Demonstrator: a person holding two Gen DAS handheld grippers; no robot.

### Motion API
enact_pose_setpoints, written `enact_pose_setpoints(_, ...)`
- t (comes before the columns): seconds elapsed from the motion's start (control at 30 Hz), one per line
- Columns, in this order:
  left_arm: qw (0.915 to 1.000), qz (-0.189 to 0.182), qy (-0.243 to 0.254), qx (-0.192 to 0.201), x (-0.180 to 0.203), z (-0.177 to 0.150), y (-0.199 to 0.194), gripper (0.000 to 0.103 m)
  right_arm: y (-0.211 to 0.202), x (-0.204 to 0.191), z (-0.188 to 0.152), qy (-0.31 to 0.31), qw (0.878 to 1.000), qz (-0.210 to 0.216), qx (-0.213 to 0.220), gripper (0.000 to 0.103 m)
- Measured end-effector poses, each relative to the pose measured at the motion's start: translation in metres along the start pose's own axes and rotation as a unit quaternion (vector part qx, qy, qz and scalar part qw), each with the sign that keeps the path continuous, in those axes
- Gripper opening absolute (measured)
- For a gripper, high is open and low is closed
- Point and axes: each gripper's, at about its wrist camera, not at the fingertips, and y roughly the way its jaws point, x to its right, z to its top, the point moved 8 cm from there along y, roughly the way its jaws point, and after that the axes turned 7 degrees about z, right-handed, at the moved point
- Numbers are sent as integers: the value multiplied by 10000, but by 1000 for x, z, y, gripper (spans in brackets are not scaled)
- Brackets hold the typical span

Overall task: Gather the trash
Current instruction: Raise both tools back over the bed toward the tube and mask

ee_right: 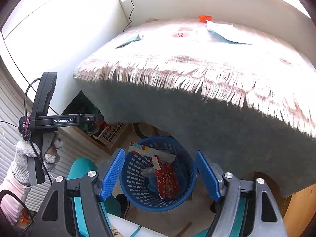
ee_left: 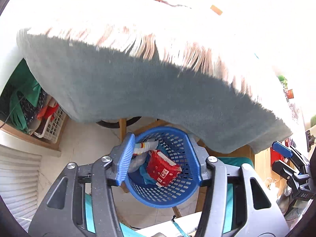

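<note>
"GenRobot.AI" marks left tongs above basket.

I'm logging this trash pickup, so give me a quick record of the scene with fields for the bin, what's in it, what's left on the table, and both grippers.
bin: blue basket on the floor beside the table
contents: red wrapper, white and orange wrapper, other scraps
table: fringed cloth over grey cover
left on table: orange cap, white packet, tube
left gripper: open, empty
right gripper: open, empty
</note>
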Motion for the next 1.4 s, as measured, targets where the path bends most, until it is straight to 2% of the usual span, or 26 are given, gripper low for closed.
enact_pose_setpoints(0.1, 9997, -41, 70, 232, 2, 18, -19, 53, -18, -3, 15, -92, 9997, -12, 231, 78)
enact_pose_setpoints(0.23, 9985, -47, 222, 505, 10, 45, -37, 53, -39, -1, 39, -162, 9982, -66, 567, 84)
enact_pose_setpoints(0.43, 9957, 28, 469, 797, 22, 92, -48, 53, -56, 22, 78, -39, 9960, -149, 878, 84)
enact_pose_setpoints(0.6, 9927, 108, 827, 867, 31, 136, -45, 66, -53, 51, 107, 96, 9950, -407, 903, 86)
enact_pose_setpoints(0.83, 9926, -57, 971, 731, 46, 194, -24, 66, -42, 96, 135, 428, 9941, -614, 790, 87)
enact_pose_setpoints(0.9, 9935, -246, 918, 628, 51, 211, -15, 66, -40, 104, 140, 509, 9937, -616, 784, 87)
enact_pose_setpoints(1.03, 9947, -401, 842, 440, 60, 237, 7, 66, -38, 113, 146, 642, 9933, -546, 785, 87)
enact_pose_setpoints(1.27, 9971, -450, 565, -236, 50, 257, 58, 66, -33, 126, 158, 627, 9931, -659, 745, 87)
enact_pose_setpoints(1.33, 9973, -392, 521, -348, 44, 258, 68, 66, -31, 130, 161, 664, 9931, -638, 729, 87)
enact_pose_setpoints(1.4, 9968, -496, 510, -370, 44, 258, 71, 66, -29, 133, 162, 720, 9931, -599, 712, 87)
